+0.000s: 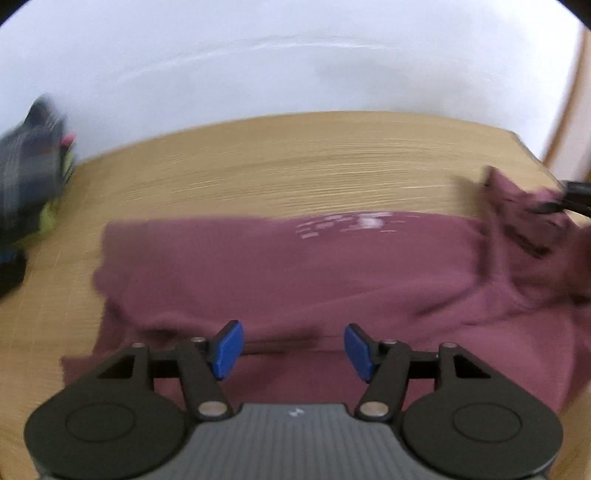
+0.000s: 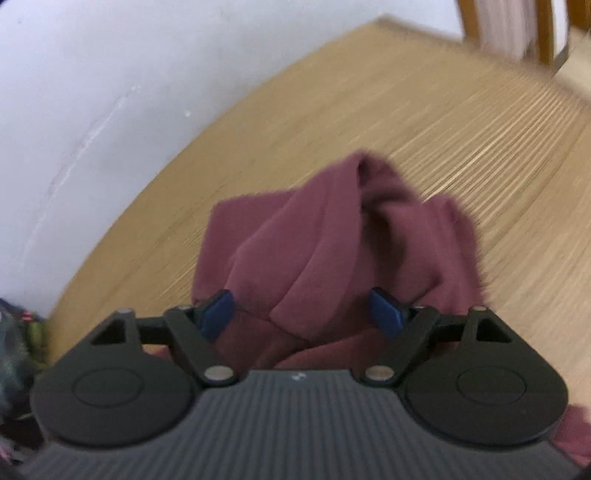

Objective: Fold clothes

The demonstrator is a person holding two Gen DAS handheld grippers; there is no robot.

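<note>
A maroon garment (image 1: 295, 266) lies spread across the wooden table (image 1: 295, 166), with a small white print near its far edge. Its right end is bunched and lifted into a peak (image 1: 517, 206). My left gripper (image 1: 293, 350) hovers over the near hem, open, its blue pads wide apart with only flat cloth below them. In the right wrist view the same garment (image 2: 332, 236) is heaped in folds. My right gripper (image 2: 301, 315) is open around the heap, and its blue pads stand apart from the cloth on either side. Both views are blurred by motion.
A pile of dark and lime-green clothes (image 1: 33, 177) sits at the table's left end by the white wall (image 1: 295, 66), and it also shows in the right wrist view (image 2: 18, 339). A wooden chair (image 2: 517, 33) stands beyond the far right corner.
</note>
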